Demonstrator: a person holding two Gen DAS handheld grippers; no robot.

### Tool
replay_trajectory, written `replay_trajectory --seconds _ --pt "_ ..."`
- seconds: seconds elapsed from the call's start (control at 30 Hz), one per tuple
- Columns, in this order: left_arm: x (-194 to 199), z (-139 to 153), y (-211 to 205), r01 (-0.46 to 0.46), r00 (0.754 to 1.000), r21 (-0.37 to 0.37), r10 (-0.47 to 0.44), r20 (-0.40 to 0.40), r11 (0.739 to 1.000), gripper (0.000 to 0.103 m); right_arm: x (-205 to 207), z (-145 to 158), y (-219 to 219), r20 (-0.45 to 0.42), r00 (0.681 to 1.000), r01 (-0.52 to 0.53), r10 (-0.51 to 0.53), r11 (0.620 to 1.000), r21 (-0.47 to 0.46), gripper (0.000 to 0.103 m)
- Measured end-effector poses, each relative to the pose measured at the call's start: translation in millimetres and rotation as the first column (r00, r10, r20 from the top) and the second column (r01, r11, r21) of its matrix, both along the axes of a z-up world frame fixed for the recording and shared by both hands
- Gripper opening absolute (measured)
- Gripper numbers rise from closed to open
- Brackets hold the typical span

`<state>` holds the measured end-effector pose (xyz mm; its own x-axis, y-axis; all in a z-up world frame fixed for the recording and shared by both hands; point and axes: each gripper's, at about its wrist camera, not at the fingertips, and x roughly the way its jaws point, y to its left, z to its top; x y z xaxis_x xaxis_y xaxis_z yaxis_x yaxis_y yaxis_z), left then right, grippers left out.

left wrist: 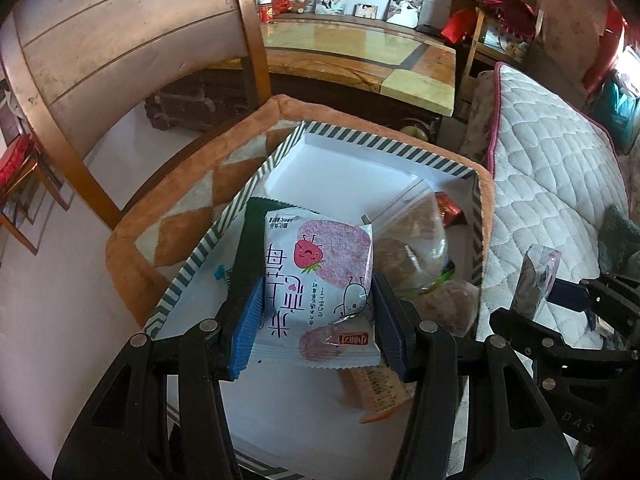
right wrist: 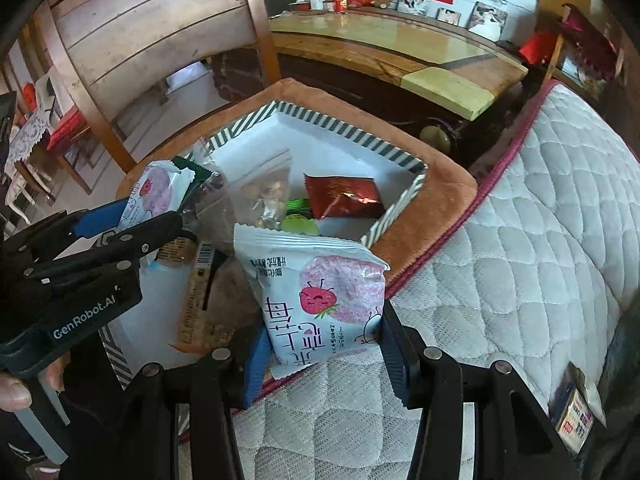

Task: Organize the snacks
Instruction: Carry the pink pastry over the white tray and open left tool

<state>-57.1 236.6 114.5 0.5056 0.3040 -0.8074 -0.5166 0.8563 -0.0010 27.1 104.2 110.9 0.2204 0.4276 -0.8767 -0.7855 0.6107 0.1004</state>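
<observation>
Left wrist: left claw pinching glossy crinkled packet; striped-rim box

Box on cushion, w/ mattress to its right, desk behind. In box: clear bag, foil pkt, flat bar. Left gripper w/ pkt over box; right gripper w/ 2nd pkt over mattress edge.

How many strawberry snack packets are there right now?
2: one strawberry packet in the left claw above the striped box; another in the right claw. Others may be hidden.
</observation>
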Motion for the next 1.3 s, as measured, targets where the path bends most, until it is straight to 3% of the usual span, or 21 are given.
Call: replay_trajectory --seconds 0.6,0.8,1.3 --pt "-8.1 -15.9 29.6 -0.094 0.995 -0.016 0.093 -0.022 0.995 0.053 17.7 -16.6 73.6 0.005 0.995 -0.103 0.104 0.993 -0.057 0.048" --pt "-11.2 -15.8 41.5 -0.138 0.99 -0.013 0.138 -0.025 0.99 0.053 19.1 -22.5 97.0 -0.024 0.99 -0.142 0.142 0.989 -0.03 0.048" --pt "-17.4 -6.4 35.3 -0.145 0.989 -0.029 0.146 0.038 0.989 0.055 4.4 -10.4 56.5 -0.076 0.99 -0.116 0.121 0.991 0.068 0.059"
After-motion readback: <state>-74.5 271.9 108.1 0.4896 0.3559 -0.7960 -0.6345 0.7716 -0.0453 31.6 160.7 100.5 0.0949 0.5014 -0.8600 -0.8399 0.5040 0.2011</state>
